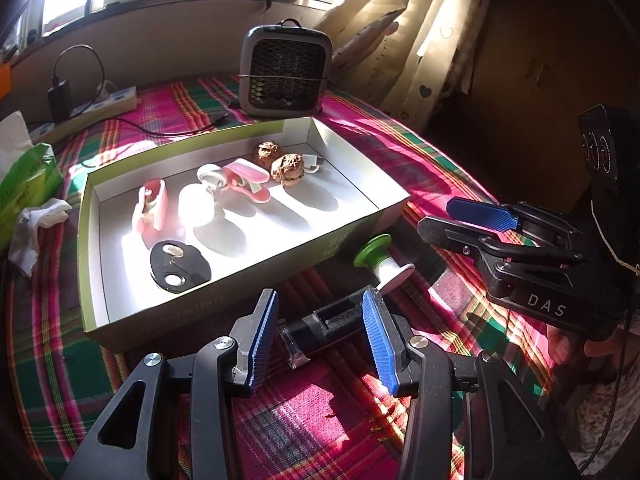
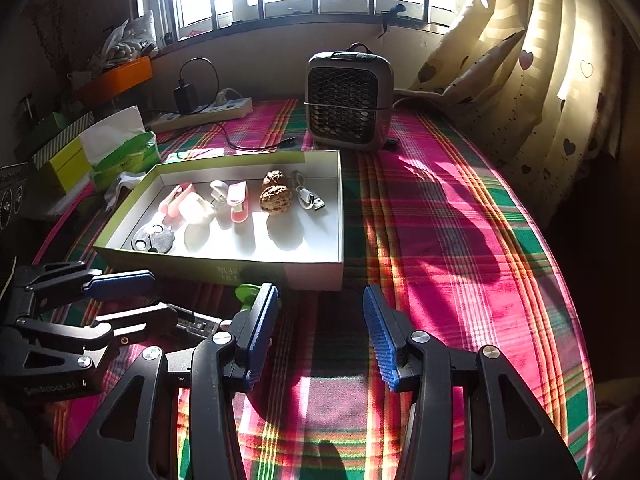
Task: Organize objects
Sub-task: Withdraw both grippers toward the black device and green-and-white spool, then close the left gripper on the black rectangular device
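Objects outside the box are being approached: the left gripper (image 1: pixel 320 340) is held wide open and empty around a black-and-clear item (image 1: pixel 320 322) on the plaid cloth (image 1: pixel 304 408). Just beyond, a green-capped spool (image 1: pixel 380 262) lies against the box (image 1: pixel 240 268). The right gripper (image 2: pixel 320 336), also spread and empty, is kept apart. Closing and lifting are judged next.

Green-rimmed white box (image 1: pixel 120 312) holding small items; near it on cloth, black clear-ended gadget (image 1: pixel 320 322), green-capped white spool (image 1: pixel 382 264) lying sideways.
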